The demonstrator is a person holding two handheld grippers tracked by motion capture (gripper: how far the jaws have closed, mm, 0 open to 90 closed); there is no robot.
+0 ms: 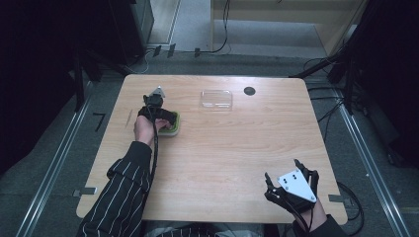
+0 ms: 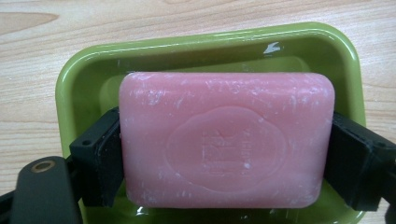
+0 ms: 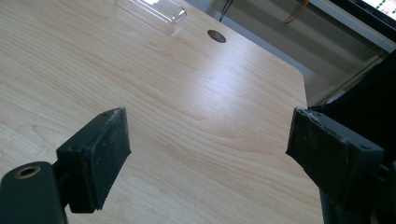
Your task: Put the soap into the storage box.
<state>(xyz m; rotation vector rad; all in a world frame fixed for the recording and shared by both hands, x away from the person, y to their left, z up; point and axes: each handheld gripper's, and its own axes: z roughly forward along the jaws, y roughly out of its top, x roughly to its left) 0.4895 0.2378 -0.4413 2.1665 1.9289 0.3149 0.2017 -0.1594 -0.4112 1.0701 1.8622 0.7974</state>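
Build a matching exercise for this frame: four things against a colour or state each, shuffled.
1. soap bar
2. soap dish
3. clear lid
4. right gripper

A. green, under the bar
B. jaws open over bare table
C. pink, clamped by the left gripper
D. lying at the table's far side

Pairs: 1-C, 2-A, 3-D, 4-B

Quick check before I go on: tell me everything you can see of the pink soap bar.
The pink soap bar is a rounded rectangular block, matte and waxy, scuffed with whitish flecks, with an oval stamped emblem on its top face whose lettering is too faint to read. It lies flat, face up, inside the green dish on the wooden table. The left claw is shut on it, one black pad pressing each short end. It looks whole and unbroken.
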